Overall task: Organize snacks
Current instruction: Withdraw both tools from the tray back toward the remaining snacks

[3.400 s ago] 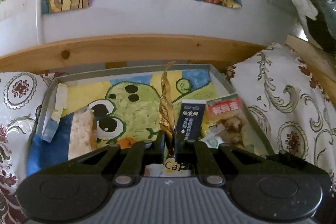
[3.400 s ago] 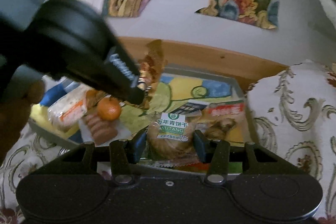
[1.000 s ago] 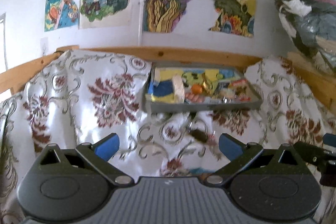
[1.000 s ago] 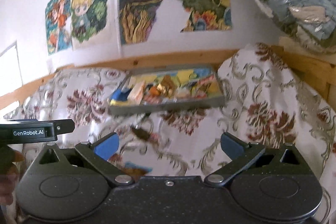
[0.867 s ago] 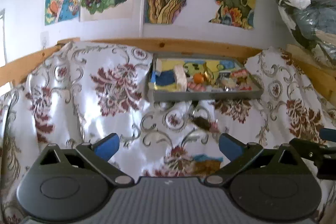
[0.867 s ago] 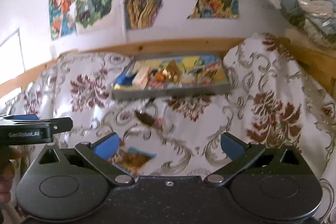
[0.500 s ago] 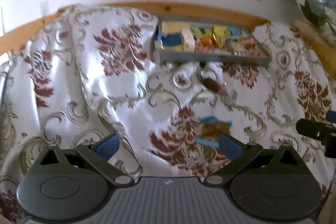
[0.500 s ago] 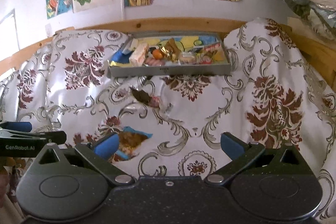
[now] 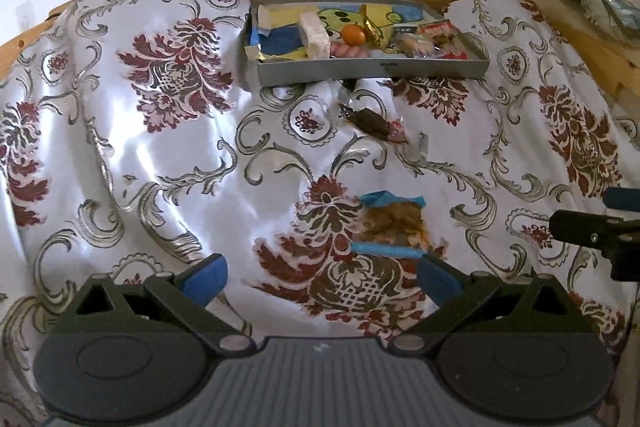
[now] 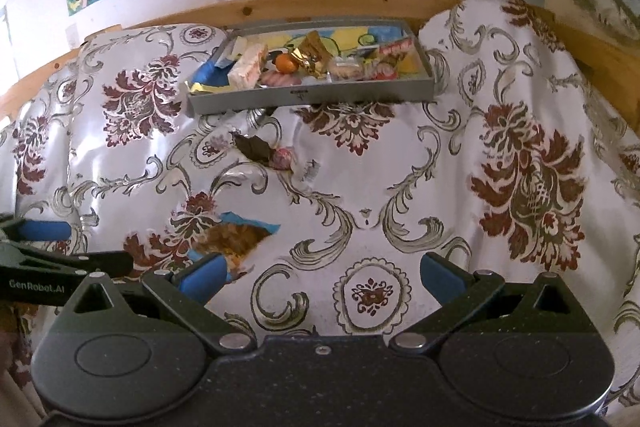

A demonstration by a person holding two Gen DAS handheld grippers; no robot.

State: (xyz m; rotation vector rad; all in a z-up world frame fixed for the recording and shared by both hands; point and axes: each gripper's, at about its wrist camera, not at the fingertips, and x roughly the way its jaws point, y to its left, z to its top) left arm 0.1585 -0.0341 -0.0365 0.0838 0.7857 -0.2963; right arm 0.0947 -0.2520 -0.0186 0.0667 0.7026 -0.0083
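We judge the step in hand as fetching the next loose snack: the grey tray point(image 9: 372, 69) at the far edge of the patterned cloth point(image 9: 120, 147) already holds several items, among them a white wrapped bar point(image 9: 316, 33), an orange point(image 9: 353, 34) and a gold wrapper point(image 9: 370, 25). Two snacks lie outside the tray. A clear packet with blue ends point(image 9: 390, 223), golden pieces inside, lies flat on the cloth just ahead of our left gripper point(image 9: 320, 273). A dark wrapped piece point(image 9: 370, 121) with a small pink sweet point(image 9: 396, 131) touching it lies between that packet and the tray.

Left gripper: jaws spread wide, nothing held, low over the cloth and pointing toward the tray. The blue-ended packet sits toward its right-hand pad point(image 9: 438, 281), not centred.

Right gripper point(image 10: 320, 273): also spread wide and empty, beside the left, over bare cloth. In its view the packet point(image 10: 232, 237) is off to the left, partly behind its left pad point(image 10: 204, 275); the left gripper's tips show at that view's left edge.

Next move, our judgement: shift the left gripper a little right to centre the packet, lower, close on it. Thin film on slack, wrinkled cloth — risk of pinching fabric along with the packet
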